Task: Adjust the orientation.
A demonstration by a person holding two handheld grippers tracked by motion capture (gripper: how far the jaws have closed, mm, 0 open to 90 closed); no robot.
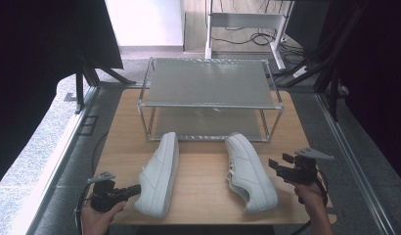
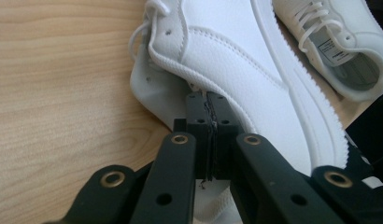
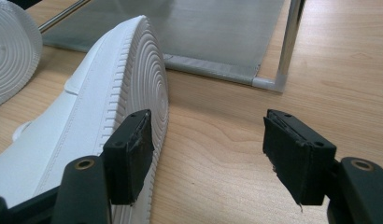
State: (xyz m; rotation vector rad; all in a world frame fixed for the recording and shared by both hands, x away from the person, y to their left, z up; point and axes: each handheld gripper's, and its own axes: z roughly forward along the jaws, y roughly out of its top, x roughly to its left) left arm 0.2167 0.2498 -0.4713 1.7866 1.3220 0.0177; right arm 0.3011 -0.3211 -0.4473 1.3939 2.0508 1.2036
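White leather sneaker (image 1: 158,175) lies on its side on wooden worktop (image 1: 203,196); left hand-held gripper (image 2: 208,116) pinched shut, apparently on collar edge. Right hand-held gripper (image 3: 208,158) wide, empty.

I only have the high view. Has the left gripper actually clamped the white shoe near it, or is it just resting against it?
Observer: It looks clamped. In the left gripper view, the left gripper has its jaws shut on the thin edge of the left shoe upper.
Operator: And the right gripper?
Observer: In its own view, the right gripper is open. The right shoe lies on its side, with its ringed sole close beside one pad. I cannot tell whether they touch.
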